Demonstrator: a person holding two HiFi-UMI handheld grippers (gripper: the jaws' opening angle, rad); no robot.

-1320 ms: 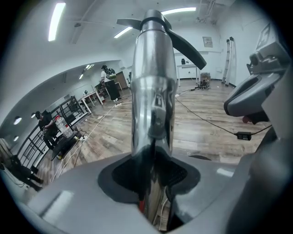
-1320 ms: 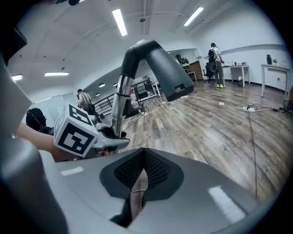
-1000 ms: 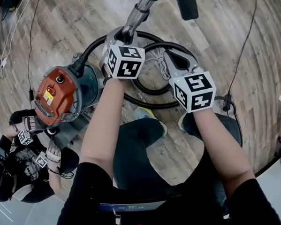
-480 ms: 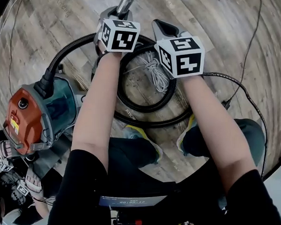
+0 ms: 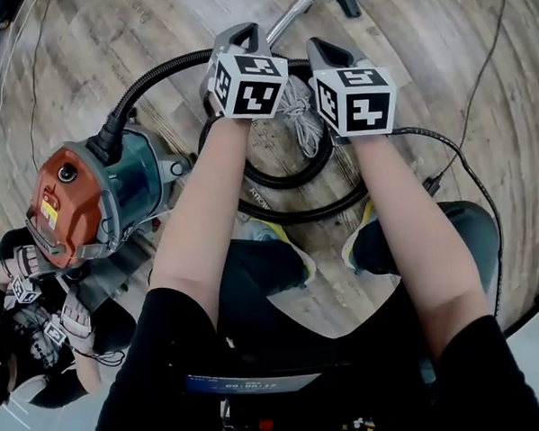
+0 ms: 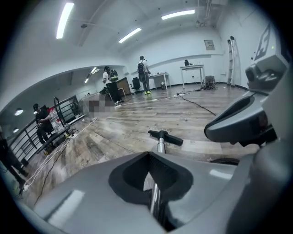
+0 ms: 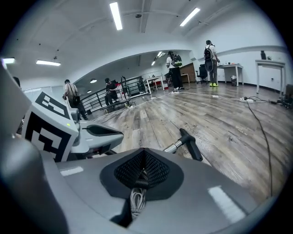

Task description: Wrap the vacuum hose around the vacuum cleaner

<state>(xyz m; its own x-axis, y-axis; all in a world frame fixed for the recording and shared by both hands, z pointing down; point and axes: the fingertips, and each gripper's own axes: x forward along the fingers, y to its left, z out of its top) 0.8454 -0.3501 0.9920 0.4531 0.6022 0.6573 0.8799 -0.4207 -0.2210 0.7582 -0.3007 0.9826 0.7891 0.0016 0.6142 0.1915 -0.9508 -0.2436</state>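
My forearms reach forward and down, side by side. My left gripper (image 6: 150, 180) is clamped on the shiny metal wand (image 6: 160, 147). My right gripper (image 7: 142, 176) pinches a bundle of white cord (image 7: 136, 199). The black hose (image 5: 150, 78) loops across the plank floor (image 5: 404, 32), partly hidden beneath my wrists. The orange vacuum cleaner (image 5: 80, 202) sits on my left.

Black short sleeves (image 5: 168, 350), dark trousers (image 5: 264, 278), grey shoes (image 5: 272, 230) with yellow trim
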